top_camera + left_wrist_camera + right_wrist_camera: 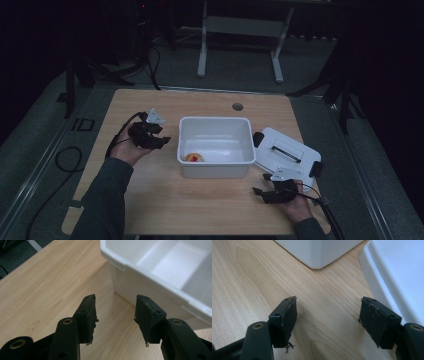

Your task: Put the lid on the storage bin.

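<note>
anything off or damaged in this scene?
Slight wear: frayed threads hang from the right gripper pads. The lid lies off the white bin, askew beside it. Both grippers are open and empty.

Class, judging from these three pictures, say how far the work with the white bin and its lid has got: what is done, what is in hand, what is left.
Done: a small orange and red item lies inside the open white bin.

In hand: nothing. The left claw is open beside the bin; the right claw is open beside the lid.

Left, probably: the lid lies flat on the table right of the bin, not yet fitted.
</note>
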The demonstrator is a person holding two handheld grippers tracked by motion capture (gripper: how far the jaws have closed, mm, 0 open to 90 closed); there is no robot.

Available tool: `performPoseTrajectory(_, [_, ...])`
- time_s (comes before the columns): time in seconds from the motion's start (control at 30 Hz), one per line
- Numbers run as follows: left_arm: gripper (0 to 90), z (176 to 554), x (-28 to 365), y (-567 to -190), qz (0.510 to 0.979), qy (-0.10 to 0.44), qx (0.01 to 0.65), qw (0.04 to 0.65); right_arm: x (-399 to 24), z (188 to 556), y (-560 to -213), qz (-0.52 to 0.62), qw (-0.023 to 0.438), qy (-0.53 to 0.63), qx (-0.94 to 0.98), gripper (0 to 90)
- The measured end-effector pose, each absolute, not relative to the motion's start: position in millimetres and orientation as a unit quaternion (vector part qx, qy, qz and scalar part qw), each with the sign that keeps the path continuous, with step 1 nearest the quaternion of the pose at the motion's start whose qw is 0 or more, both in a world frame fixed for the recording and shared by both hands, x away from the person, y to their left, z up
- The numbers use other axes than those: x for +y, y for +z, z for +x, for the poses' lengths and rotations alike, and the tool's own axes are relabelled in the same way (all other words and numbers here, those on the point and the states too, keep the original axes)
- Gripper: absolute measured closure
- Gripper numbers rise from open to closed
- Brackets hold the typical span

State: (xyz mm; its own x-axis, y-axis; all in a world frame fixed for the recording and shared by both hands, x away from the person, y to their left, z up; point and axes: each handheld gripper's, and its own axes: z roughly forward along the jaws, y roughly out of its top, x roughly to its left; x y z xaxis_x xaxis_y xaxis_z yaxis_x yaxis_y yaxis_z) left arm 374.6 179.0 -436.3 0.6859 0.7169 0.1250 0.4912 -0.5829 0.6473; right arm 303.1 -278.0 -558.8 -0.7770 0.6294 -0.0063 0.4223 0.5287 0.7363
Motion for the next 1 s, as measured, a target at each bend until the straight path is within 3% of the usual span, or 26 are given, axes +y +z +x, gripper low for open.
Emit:
performPoseTrajectory(0.43, [50.1,371.6,184.7,-472.0,0.853,0.186,0.377,0.309,-278.2,303.1,-558.7,0.305,0.137,0.378,0.863,30.3])
performPoseTrajectory(1.0, [49.6,367.3,186.6,-499.7,0.844,0.186,0.394,0.312,-284.5,301.6,-547.9,0.310,0.149,0.374,0.861,37.2])
